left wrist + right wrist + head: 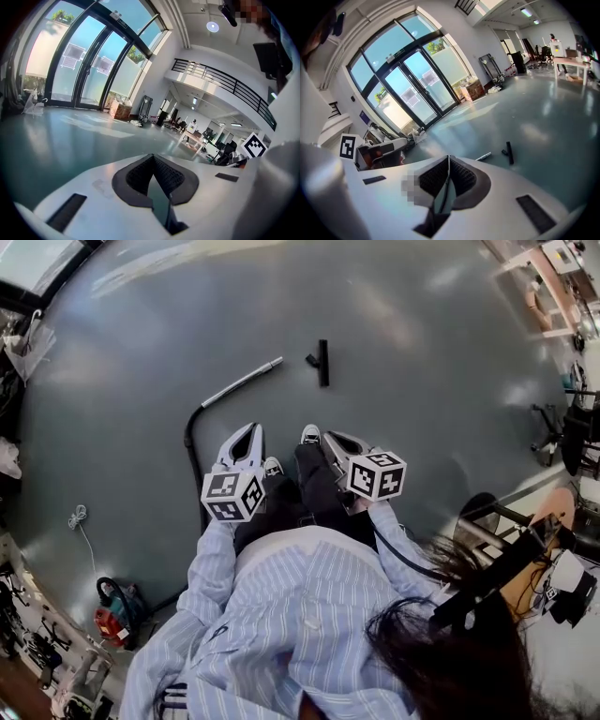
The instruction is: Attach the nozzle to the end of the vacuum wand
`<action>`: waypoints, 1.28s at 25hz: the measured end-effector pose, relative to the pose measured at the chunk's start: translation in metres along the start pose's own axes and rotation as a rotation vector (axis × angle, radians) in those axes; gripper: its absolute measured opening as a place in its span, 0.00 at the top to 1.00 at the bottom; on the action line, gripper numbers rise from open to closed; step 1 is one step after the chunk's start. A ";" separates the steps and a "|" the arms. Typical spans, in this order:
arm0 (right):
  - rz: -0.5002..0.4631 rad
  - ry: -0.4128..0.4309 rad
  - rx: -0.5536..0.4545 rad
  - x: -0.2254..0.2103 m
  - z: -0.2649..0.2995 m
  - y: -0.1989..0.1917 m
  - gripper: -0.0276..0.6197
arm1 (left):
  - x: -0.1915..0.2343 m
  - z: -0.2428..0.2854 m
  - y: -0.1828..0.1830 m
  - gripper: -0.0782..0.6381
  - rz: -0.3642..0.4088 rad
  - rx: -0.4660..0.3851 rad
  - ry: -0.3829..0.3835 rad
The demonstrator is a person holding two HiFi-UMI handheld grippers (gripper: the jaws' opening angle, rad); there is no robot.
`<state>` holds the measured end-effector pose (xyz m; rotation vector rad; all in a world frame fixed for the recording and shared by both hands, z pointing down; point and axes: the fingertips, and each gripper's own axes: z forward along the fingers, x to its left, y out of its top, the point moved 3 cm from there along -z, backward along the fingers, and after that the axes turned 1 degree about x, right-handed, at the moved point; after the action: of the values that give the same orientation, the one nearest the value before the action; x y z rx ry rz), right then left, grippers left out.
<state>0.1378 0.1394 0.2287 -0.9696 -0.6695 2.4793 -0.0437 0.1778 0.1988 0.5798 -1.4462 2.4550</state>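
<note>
A black T-shaped nozzle (322, 362) lies on the grey floor ahead of me; it also shows small in the right gripper view as the nozzle (508, 153). Left of it lies the silver vacuum wand (242, 382), its tip (484, 156) pointing toward the nozzle, with a black hose (192, 451) curving back from it. My left gripper (252, 427) is shut and empty, held above the floor near the hose. My right gripper (328, 436) is shut and empty too, short of the nozzle. Neither touches anything.
My shoes (310, 434) stand between the grippers. A red vacuum body (112, 620) sits at the lower left, with a white cord (77, 517) nearby. Chairs and desks (572, 427) crowd the right side. Glass doors (84, 65) lie far ahead.
</note>
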 end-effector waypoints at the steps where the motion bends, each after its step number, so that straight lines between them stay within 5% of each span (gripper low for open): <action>1: 0.003 0.000 0.007 -0.007 0.002 0.004 0.94 | 0.000 0.007 0.002 0.88 -0.006 0.002 0.003; 13: -0.020 0.059 0.031 -0.090 0.042 0.103 0.94 | -0.012 0.104 0.037 0.88 -0.016 0.047 0.064; 19: 0.004 0.073 0.040 -0.141 0.053 0.129 0.94 | -0.032 0.147 0.047 0.88 0.095 0.075 0.090; 27: 0.021 0.087 0.080 -0.165 0.107 0.132 0.94 | 0.018 0.218 0.052 0.88 0.224 0.185 0.015; 32: 0.057 0.005 0.112 -0.211 0.151 0.119 0.93 | 0.071 0.279 0.018 0.88 0.288 0.330 -0.031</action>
<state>0.1528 -0.1087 0.3691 -0.9649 -0.5013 2.5329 -0.0535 -0.0743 0.3374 0.5003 -1.2139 2.9552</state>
